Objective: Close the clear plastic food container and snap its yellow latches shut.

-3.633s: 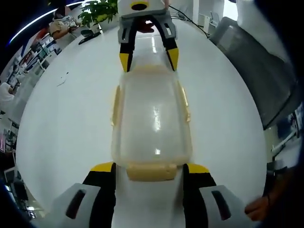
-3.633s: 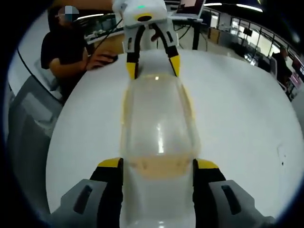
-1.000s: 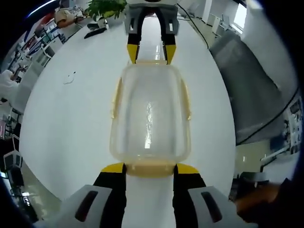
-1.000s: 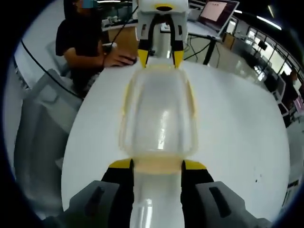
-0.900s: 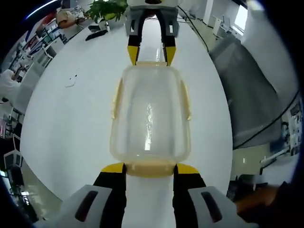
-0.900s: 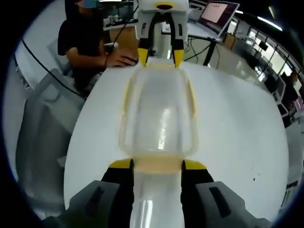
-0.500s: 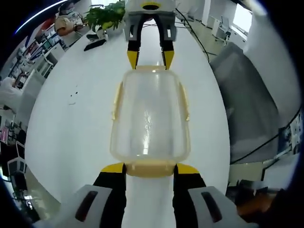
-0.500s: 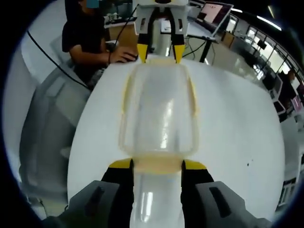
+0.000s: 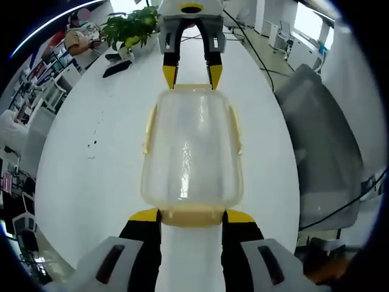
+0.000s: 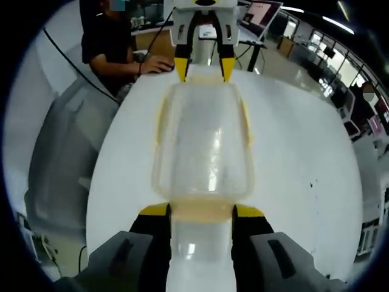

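Stayed clamped: left tongs (image 9: 191, 214) and right tongs (image 10: 201, 210) on the yellow end latches (image 9: 191, 215) of the clear container (image 9: 191, 146), lidded, held between them over the white counter (image 9: 85, 158). Lifted, apparently; side latches (image 9: 148, 129) seemingly down, task probably near finished.

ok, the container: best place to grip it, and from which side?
By its short ends, one gripper per end. The container is long, each end carries a yellow latch narrow enough to sit between the jaws, and the long sides bear latches too. The left gripper and right gripper already straddle opposite end latches.
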The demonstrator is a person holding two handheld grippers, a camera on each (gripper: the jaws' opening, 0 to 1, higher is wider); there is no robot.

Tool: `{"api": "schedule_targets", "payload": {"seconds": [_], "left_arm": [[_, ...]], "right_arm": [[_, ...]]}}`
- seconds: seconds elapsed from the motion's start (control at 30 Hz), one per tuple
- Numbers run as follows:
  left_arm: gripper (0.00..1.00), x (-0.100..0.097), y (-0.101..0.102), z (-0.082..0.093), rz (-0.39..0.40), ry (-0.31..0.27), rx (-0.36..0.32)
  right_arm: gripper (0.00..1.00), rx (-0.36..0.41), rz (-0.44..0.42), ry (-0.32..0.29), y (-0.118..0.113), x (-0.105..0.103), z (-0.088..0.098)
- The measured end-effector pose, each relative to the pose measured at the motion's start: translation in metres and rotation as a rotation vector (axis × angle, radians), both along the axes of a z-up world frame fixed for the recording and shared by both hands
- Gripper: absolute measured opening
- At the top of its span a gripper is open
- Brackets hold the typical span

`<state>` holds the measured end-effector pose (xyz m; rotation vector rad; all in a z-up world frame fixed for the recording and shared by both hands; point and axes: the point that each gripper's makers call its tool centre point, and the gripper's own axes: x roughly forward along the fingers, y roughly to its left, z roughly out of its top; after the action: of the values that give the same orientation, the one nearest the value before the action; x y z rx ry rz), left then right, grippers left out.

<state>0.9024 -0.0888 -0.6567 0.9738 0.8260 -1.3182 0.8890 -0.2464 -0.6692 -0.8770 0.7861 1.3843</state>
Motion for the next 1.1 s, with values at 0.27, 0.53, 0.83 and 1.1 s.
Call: {"api": "schedule_targets", "payload": {"seconds": [0.27, 0.53, 0.83, 1.1], "left_arm": [[0.32, 0.003, -0.031, -0.009, -0.011, -0.018, -0.016], [0.32, 0.006, -0.061, -0.02, -0.035, -0.015, -0.034], [0.32, 0.012, -0.084, -0.03, -0.043, -0.019, -0.047], [0.32, 0.016, -0.1, -0.039, -0.049, -0.016, -0.055]], "right_arm": [[0.34, -0.014, -0.004, -0.001, -0.031, 0.0, -0.006], [0.35, -0.04, -0.023, 0.01, -0.059, -0.002, -0.012], [0.35, -0.062, -0.036, 0.014, -0.083, 0.004, -0.02], [0.35, -0.08, -0.043, 0.024, -0.098, 0.008, -0.029]]}}
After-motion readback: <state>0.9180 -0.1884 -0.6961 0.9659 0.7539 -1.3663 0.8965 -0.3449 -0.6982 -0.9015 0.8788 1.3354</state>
